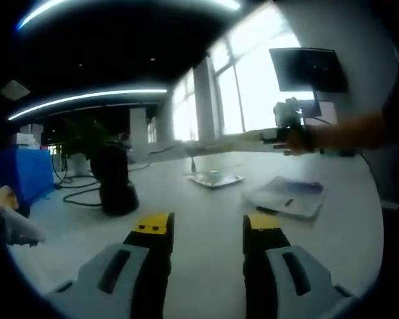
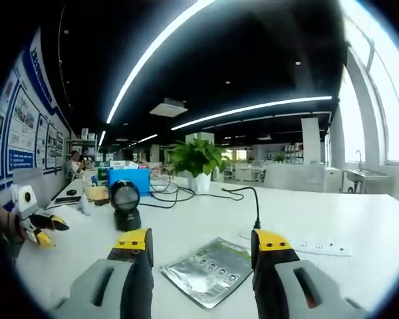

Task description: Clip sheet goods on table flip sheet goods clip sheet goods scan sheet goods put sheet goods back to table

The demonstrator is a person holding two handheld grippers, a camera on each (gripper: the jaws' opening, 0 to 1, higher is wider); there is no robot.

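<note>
right claw point(image 2: 201, 260) open, empty | silver blister sheet point(image 2: 209, 270) flat on white surface point(image 2: 332, 226) between its jaws | black scanner point(image 2: 126, 205) beyond | potted plant point(image 2: 197, 161) far | left claw point(image 1: 206, 239) open, empty, sheet point(image 1: 215, 178) well ahead

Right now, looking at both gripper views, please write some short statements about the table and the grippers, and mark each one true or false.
1. The silver blister sheet lies flat on the white table. True.
2. The right gripper is shut on the sheet. False: its jaws stand open, with the sheet lying between them.
3. A black scanner stands upright on the table. True.
4. The left gripper holds a booklet. False: it is open and empty; the booklet lies farther off.
5. The potted plant lies tipped over. False: it stands upright.
</note>
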